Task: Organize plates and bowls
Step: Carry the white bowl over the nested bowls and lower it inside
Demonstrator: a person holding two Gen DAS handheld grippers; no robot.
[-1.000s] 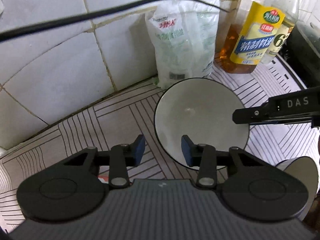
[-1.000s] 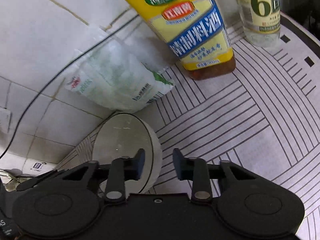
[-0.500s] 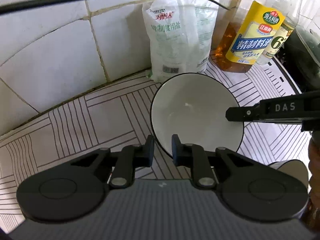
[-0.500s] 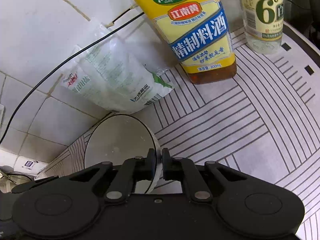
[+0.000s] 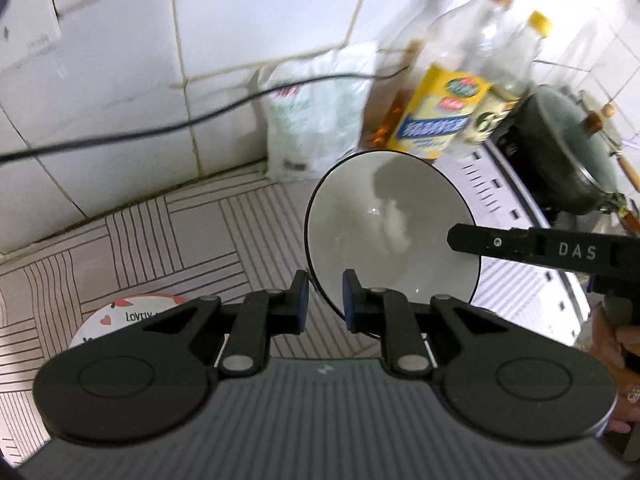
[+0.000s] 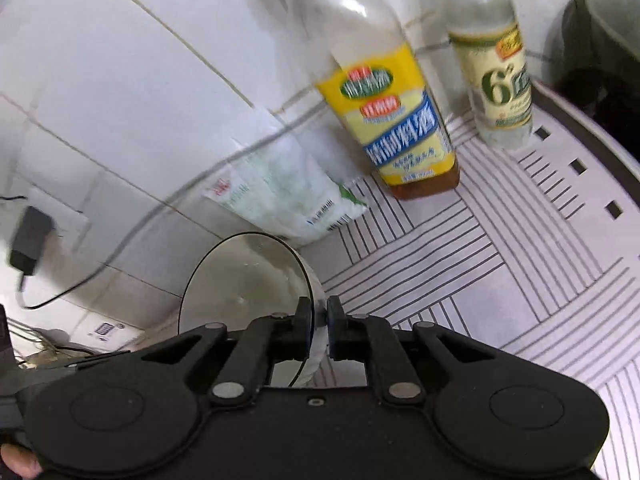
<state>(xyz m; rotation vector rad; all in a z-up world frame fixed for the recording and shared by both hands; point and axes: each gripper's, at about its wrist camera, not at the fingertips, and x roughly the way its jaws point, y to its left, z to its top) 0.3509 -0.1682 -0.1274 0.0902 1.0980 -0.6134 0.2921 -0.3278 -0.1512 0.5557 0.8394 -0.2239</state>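
A white bowl (image 5: 384, 232) with a thin dark rim hangs tilted above the striped counter mat (image 5: 168, 240), held from two sides. My left gripper (image 5: 325, 300) is shut on its near rim, one blue pad inside and one outside. My right gripper (image 5: 456, 240) reaches in from the right and pinches the opposite rim. In the right wrist view the same bowl (image 6: 244, 280) is seen edge-on, with the right gripper (image 6: 318, 320) shut on its wall. A second bowl (image 5: 132, 312) with red hearts and lettering sits on the mat at lower left, half hidden by my left gripper.
A white plastic bag (image 5: 316, 120) leans on the tiled wall behind the bowl. Beside it stand a yellow-labelled bottle (image 6: 392, 120) and a clear bottle (image 6: 500, 80). A dark pot (image 5: 572, 160) sits far right. A black cable (image 5: 120, 136) runs along the wall.
Both grippers went from open to shut on the bowl's rim, then rose with it off the mat. The heart-patterned bowl has come into view at lower left.
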